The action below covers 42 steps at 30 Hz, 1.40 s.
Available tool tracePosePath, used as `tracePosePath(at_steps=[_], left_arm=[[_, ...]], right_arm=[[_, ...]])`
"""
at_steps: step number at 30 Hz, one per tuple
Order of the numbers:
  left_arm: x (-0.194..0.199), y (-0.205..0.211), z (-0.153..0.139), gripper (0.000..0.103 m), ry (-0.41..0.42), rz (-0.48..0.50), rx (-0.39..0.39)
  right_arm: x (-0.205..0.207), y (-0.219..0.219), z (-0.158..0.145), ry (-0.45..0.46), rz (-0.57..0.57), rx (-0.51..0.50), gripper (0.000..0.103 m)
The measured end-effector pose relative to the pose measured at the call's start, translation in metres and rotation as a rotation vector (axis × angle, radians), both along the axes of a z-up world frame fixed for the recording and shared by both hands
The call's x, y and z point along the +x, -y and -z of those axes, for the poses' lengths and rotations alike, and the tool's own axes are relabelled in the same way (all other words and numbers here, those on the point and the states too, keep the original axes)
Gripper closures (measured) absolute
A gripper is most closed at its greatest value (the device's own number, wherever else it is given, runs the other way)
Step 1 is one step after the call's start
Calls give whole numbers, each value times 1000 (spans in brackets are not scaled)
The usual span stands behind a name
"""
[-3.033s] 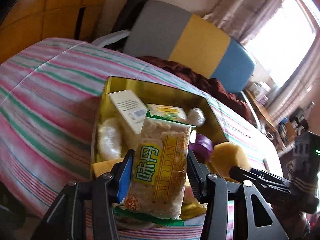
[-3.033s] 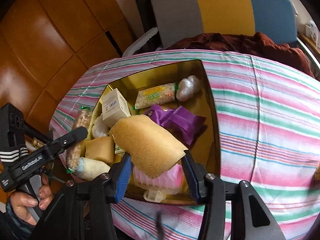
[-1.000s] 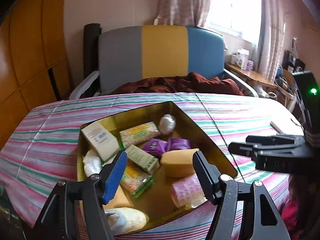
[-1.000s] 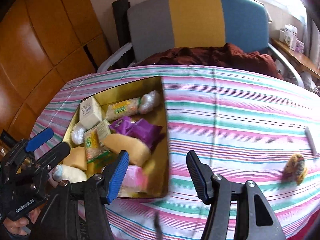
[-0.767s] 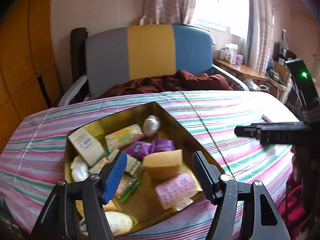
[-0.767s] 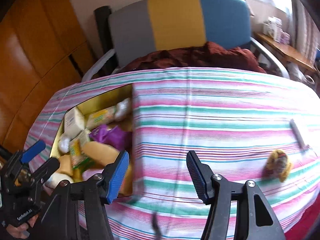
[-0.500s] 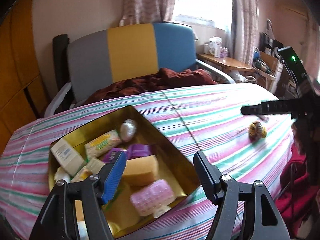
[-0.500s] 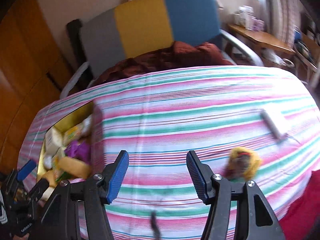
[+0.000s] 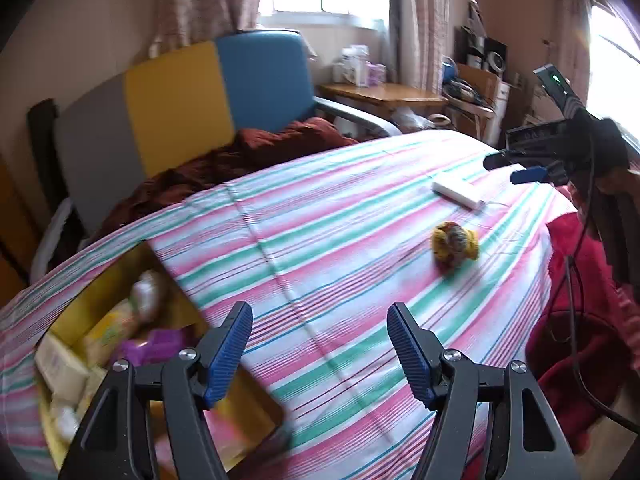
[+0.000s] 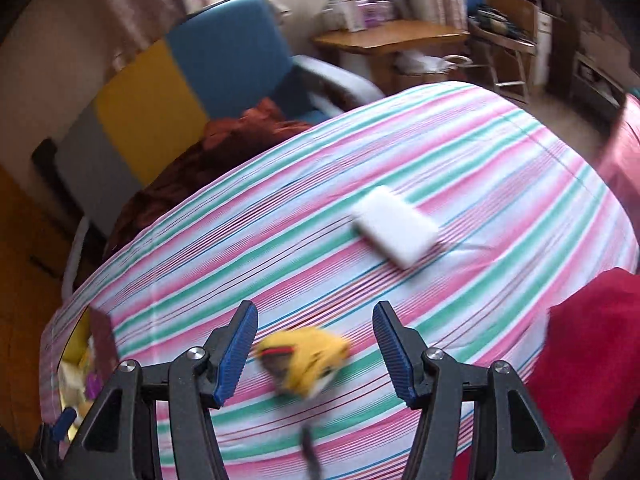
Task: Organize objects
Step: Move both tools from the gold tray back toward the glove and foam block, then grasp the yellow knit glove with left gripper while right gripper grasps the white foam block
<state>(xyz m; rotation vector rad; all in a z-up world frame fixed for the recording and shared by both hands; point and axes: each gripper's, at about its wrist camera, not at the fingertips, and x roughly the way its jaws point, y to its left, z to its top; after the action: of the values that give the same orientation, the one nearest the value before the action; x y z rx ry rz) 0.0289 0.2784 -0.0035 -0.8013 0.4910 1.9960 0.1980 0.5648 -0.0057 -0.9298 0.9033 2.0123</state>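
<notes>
My right gripper (image 10: 315, 347) hangs open and empty over the small crumpled yellow wrapper (image 10: 305, 359) on the striped cloth (image 10: 400, 168), lined up to pick it. My left gripper (image 9: 319, 346) waits open beside the gold tin box (image 9: 72, 316).

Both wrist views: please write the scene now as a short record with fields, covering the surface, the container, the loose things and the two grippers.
surface: striped cloth
container: gold tin, snacks inside, at the cloth's left end
loose item: yellow crumpled object, in front of the right gripper
other item: white flat device, cable attached
left gripper: open, empty
right gripper: open, nothing gripped
</notes>
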Motion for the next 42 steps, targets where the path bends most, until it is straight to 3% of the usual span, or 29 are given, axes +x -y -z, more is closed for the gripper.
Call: tracePosePath(at_steps=[8,20,22,24,34,42], left_arm=[[4,-75,21,32,117,130,-28],[-7,-146,57,31,271,211,-53],[-8,-154,61,31,299,225,-49],[-8,-159,62,31,309,240,-42],[-7,-195,65,29,359,263,-25],[6,-216,75,29,351,304,-68]], right_arm=[[-6,-53,33,100,-24,-26,42],[-61,-115,89,319,-209,35,42],[-62,-118,92,314,-213,55,33],[-59,-120,94,304,-199,63,31],[-40,-122,74,159,-169,23,32],[-56,-125,90,247,-213,23,32]])
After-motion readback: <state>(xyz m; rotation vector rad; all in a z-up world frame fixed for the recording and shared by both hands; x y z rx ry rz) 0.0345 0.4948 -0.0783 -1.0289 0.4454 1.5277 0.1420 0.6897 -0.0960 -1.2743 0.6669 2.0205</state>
